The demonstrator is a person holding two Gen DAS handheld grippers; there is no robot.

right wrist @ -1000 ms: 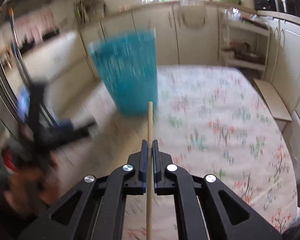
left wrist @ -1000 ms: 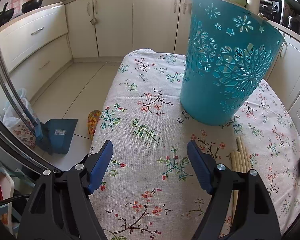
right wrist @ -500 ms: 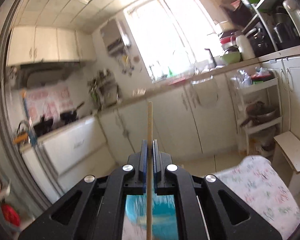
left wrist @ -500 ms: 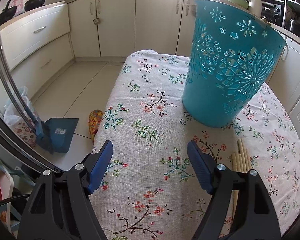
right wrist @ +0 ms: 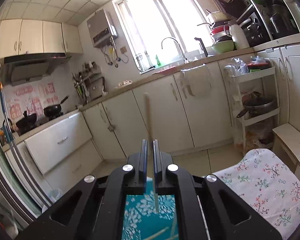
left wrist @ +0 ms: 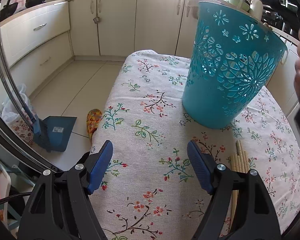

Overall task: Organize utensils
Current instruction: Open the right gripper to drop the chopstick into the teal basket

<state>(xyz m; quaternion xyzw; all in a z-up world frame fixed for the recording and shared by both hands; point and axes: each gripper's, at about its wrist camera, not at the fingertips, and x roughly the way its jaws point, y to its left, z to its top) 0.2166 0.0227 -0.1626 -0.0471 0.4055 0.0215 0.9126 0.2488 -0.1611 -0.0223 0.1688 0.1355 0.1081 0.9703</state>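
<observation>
The thin wooden chopstick sits centre frame in the right view, long axis near vertical, blurred, over the perforated teal plastic basket. The right gripper shows a slight gap around it; whether it grips, I cannot tell. Risk: a tilted fall may strike the rim. The left gripper stands wide apart, beside loose bamboo chopsticks at lower right.

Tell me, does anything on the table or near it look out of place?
One thing: a flowered slipper lies alone on the floor against the edge of the tablecloth, beside the dustpan. The teal basket stands upright, and the chopsticks lie together.
</observation>
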